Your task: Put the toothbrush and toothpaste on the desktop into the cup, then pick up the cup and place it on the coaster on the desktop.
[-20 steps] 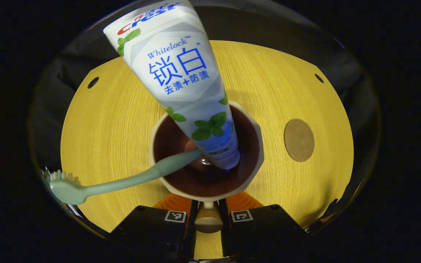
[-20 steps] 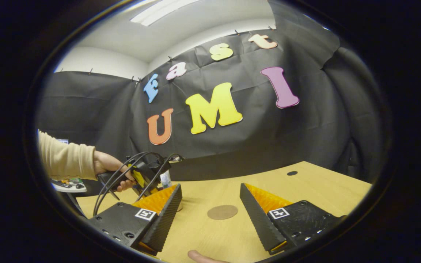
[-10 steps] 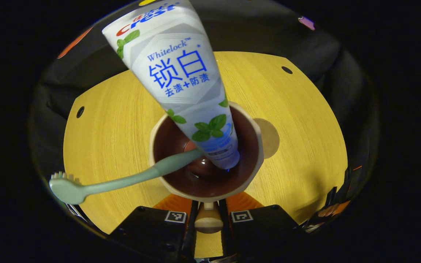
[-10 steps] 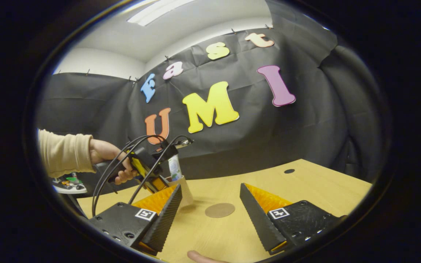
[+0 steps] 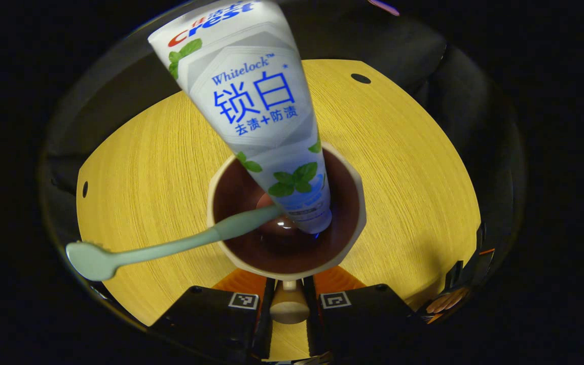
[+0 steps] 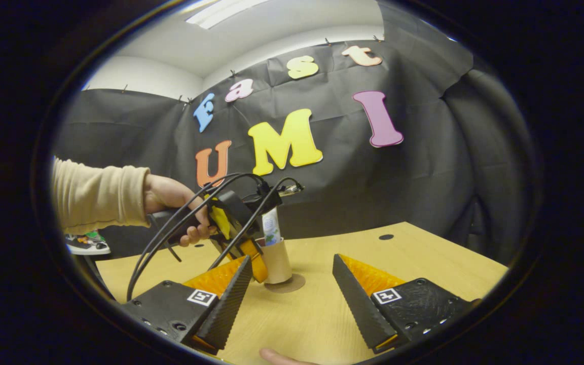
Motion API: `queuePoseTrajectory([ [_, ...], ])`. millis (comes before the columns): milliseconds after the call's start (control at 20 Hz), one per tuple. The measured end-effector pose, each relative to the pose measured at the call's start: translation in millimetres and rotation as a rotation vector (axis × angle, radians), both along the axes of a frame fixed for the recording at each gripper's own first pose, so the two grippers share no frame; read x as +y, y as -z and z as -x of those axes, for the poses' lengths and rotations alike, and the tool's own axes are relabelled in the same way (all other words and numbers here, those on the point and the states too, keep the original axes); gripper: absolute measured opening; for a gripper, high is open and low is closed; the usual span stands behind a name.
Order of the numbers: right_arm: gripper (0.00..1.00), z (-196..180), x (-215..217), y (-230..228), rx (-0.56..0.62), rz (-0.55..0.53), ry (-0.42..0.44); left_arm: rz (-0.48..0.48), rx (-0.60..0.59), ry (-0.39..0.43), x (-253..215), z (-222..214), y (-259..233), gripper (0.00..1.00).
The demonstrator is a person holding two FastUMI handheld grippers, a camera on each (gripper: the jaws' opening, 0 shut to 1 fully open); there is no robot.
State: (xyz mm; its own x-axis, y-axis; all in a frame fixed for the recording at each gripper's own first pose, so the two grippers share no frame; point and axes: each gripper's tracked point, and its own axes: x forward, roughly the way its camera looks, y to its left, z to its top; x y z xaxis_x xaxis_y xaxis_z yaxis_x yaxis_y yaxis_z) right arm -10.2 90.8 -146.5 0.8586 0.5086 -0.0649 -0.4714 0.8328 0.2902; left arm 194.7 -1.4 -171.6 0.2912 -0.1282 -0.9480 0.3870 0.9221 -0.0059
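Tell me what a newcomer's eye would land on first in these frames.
The white toothpaste tube looms largest, standing in the beige cup with the green toothbrush leaning out over the rim. The left tongs are shut on the cup's handle. In the right gripper view, the cup sits over the round coaster while the right tongs stand open nearby.

Ceiling light overhead — both views sharp at centre, strongly bowed toward the edges.

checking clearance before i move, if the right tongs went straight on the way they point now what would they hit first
Likely the cup standing over the coaster, held by the left tongs. It sits slightly left of the open right tongs' midline, and depth is unclear, so they might just pass it.
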Motion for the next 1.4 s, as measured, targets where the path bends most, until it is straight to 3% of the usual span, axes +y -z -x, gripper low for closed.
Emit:
queuePoseTrajectory([
  [500, 0.93, -10.9, -18.0, 17.4, 0.049, -0.019, 0.044, -0.017, 0.008, 0.013, 27.1, -92.3, -45.6, 0.34],
  [600, 0.95, -12.9, -22.9, 18.6, 0.055, -0.015, 0.075, -0.006, -0.035, 0.015, 30.6, -117.8, -69.5, 0.47],
  [650, 0.96, -12.7, -25.0, 17.4, 0.056, -0.012, 0.088, -0.01, -0.054, 0.012, 35.2, -130.6, -81.9, 0.6],
  [700, 0.95, -10.5, -23.9, 15.8, 0.054, -0.009, 0.092, -0.001, -0.068, 0.007, 37.4, -141.8, -96.3, 0.63],
  [750, 0.95, -8.1, -23.5, 12.3, 0.047, -0.004, 0.096, 0.003, -0.089, -0.003, 41.4, -153.6, -110.3, 0.79],
  [800, 0.95, -7.7, -24.6, 9.0, 0.04, -0.002, 0.105, 0.011, -0.107, -0.017, 44.7, -165.0, -125.0, 0.79],
  [850, 0.95, -5.1, -24.1, 4.2, 0.037, -0.007, 0.106, 0.017, -0.131, -0.028, 49.0, -176.1, -141.4, 0.95],
  [1100, 0.96, 8.5, -14.2, -14.2, 0.018, 0.023, 0.112, 0.068, -0.323, -0.083, 76.1, -232.4, -230.7, 0.98],
  [1200, 0.93, 17.3, -5.2, -25.4, 0.024, 0.013, 0.096, 0.106, -0.472, -0.123, 87.2, -262.4, -276.0, 0.98],
  [1400, 0.96, 24.5, 1.9, -42.3, 0.018, 0.035, 0.099, 0.139, -0.784, -0.218, 118.1, -322.6, -370.6, 0.98],
])
